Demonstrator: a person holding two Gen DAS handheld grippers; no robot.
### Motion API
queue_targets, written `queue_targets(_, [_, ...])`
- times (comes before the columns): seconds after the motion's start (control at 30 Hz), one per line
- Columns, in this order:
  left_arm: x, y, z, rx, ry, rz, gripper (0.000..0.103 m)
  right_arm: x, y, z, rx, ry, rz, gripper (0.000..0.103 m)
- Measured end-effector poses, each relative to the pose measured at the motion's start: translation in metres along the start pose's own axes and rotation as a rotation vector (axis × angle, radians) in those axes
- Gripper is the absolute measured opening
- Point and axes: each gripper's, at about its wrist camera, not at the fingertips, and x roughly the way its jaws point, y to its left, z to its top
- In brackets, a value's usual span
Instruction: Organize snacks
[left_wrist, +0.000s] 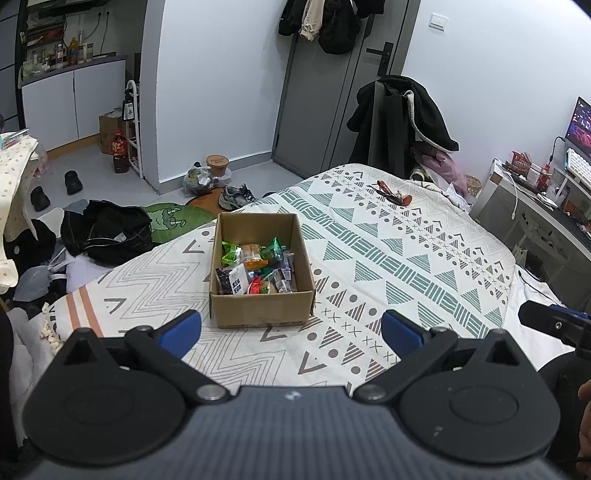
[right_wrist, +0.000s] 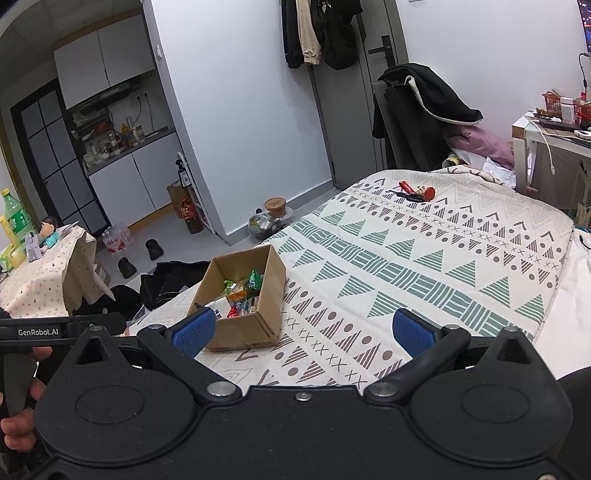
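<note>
An open cardboard box (left_wrist: 260, 313) stands on the patterned bedspread (left_wrist: 369, 266). Several wrapped snacks (left_wrist: 255, 269) in green, orange, red and white lie inside it. My left gripper (left_wrist: 291, 332) is open and empty, just short of the box's near wall. In the right wrist view the same box (right_wrist: 271, 295) with its snacks (right_wrist: 242, 291) sits ahead to the left. My right gripper (right_wrist: 303, 328) is open and empty, to the right of the box. Its left fingertip (right_wrist: 194, 328) overlaps the box's near corner in view.
A set of keys with a red tag (right_wrist: 415, 192) lies at the far end of the bed. A chair draped with a black coat (left_wrist: 402, 122) stands beyond it. A desk (left_wrist: 535, 206) is at the right. Clothes and shoes (left_wrist: 107, 229) litter the floor at left.
</note>
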Motion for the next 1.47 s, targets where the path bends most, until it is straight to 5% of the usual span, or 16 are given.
queue_targets(1.47, [-0.003, -0.0058, -0.0005, 0.006, -0.008, 0.004, 0.103, -0.0013, -0.0022, -0.0006, 0.013, 0.002, -0.007, 0.103])
